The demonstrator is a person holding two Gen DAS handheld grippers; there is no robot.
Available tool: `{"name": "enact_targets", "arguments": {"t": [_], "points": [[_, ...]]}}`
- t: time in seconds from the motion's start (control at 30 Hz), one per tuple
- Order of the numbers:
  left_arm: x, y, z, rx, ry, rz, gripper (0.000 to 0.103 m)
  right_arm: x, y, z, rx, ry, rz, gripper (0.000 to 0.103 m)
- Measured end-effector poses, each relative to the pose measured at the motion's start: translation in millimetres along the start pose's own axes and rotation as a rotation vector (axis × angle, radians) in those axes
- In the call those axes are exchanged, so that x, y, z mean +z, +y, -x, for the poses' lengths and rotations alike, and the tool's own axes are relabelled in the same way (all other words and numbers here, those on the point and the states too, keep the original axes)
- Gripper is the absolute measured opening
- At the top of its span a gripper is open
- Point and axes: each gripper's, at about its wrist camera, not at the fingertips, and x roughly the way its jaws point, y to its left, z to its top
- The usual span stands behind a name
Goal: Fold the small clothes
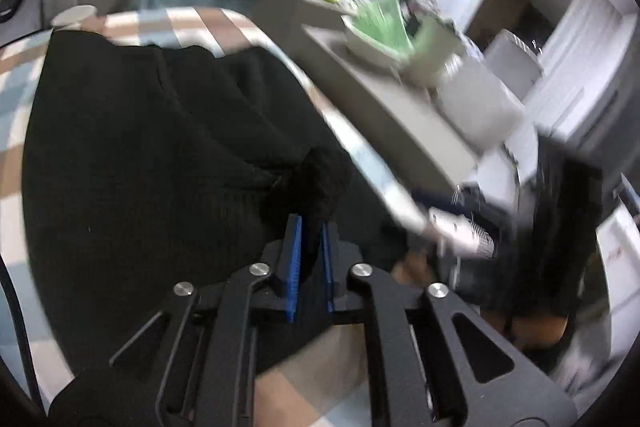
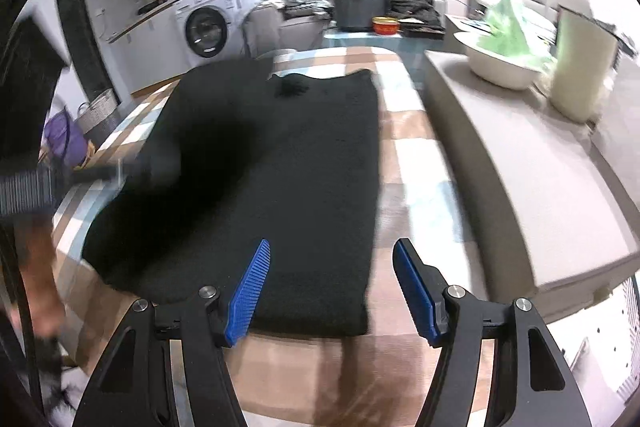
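Note:
A black knitted garment (image 1: 140, 147) lies spread flat on a table covered with a checked cloth (image 1: 180, 23). My left gripper (image 1: 310, 223) is shut on a bunched corner of it, and a lump of black fabric pokes up between the blue pads (image 1: 295, 259). In the right wrist view the same garment (image 2: 288, 167) stretches away from me. My right gripper (image 2: 332, 259) stands open just above its near edge, with nothing between the fingers. The picture is blurred at the garment's left side, where a person's forearm (image 2: 36, 267) shows.
A grey bench (image 2: 520, 187) runs along the table's right side. It carries a white bowl (image 2: 500, 67) with a green bag (image 2: 512, 23) and a tall pale container (image 2: 580, 67). A washing machine (image 2: 206, 27) and a basket (image 2: 96, 107) stand at the far left.

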Motion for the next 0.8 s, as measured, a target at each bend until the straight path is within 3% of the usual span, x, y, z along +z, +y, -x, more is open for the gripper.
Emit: {"name": "enact_targets", "arguments": {"t": [0.07,0.13,0.2,0.33,0.53,0.6,0.73,0.8], "points": [[-10,4,6,-0.020,0.003,0.016,0.027,0,-6,-1,-0.004,0.006,-0.020,0.066],[-16,9,18,-0.004,-0.017,0.044,0.051,1,-10,-1,0.005,0.003,-0.041,0.066],[-21,16,31,-0.001,-0.051,0.068,0.057,3,-11,0,0.031,-0.007,-0.061,0.066],[-28,28,58,0.067,-0.104,0.096,0.058,9,-5,-1,0.093,-0.015,-0.087,0.066],[-38,69,71,0.136,-0.118,0.189,0.058,20,25,-12,0.231,-0.012,-0.043,0.065],[-42,77,70,0.159,-0.120,0.205,0.058,24,31,-20,0.258,0.006,-0.033,0.051],[-49,95,75,0.190,-0.134,0.234,0.058,28,39,-43,0.294,0.066,-0.023,0.040],[-50,104,78,0.199,-0.144,0.252,0.058,27,41,-55,0.296,0.112,-0.021,0.024]]}}
